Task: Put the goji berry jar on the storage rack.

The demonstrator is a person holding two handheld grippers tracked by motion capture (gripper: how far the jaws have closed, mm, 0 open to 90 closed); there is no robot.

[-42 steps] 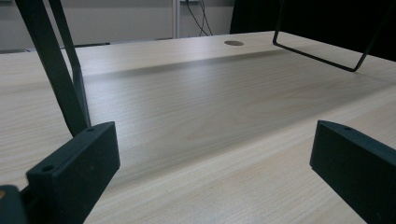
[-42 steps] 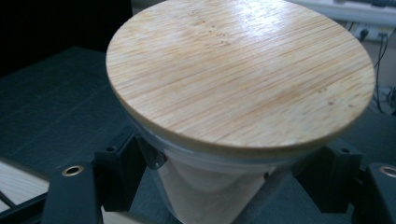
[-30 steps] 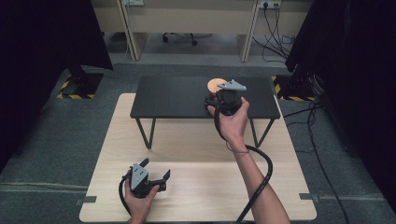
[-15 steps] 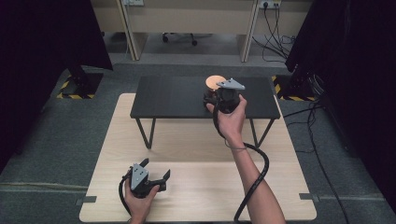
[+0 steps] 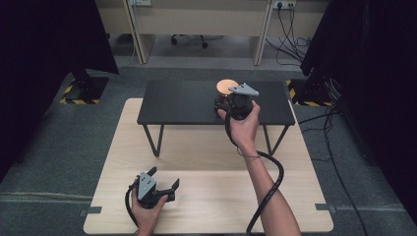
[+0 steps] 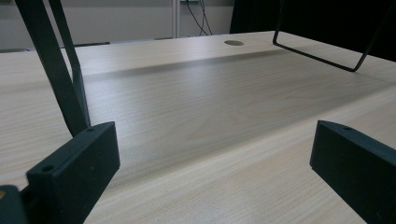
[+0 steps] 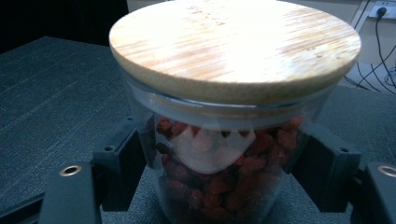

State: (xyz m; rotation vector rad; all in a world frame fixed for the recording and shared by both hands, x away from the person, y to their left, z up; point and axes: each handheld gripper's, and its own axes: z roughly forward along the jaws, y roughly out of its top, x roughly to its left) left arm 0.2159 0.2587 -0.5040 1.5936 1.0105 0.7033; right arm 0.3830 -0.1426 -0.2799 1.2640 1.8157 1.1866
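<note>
My right tongs [image 7: 219, 163] clamp the glass jar [image 7: 219, 182] of red dried fruit under its wooden lid [image 7: 233, 42], near the right end of the black desk [image 5: 177, 101], with bare top left of the jar. My left tongs [image 6: 210, 172] stand apart, well nearer me than the jar, low over the wooden tabletop [image 6: 196, 107].

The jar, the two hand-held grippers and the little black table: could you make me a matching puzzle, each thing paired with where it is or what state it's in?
Things:
1. glass jar
2. wooden lid
3. left gripper
4. small black table

States:
A. open, low over the light wooden tabletop
B. closes the top of the jar
C. full of red bits, clamped between the jaws of the right gripper
D. stands on thin metal legs on the light wooden tabletop

Pairs: 1-C, 2-B, 3-A, 4-D
</note>
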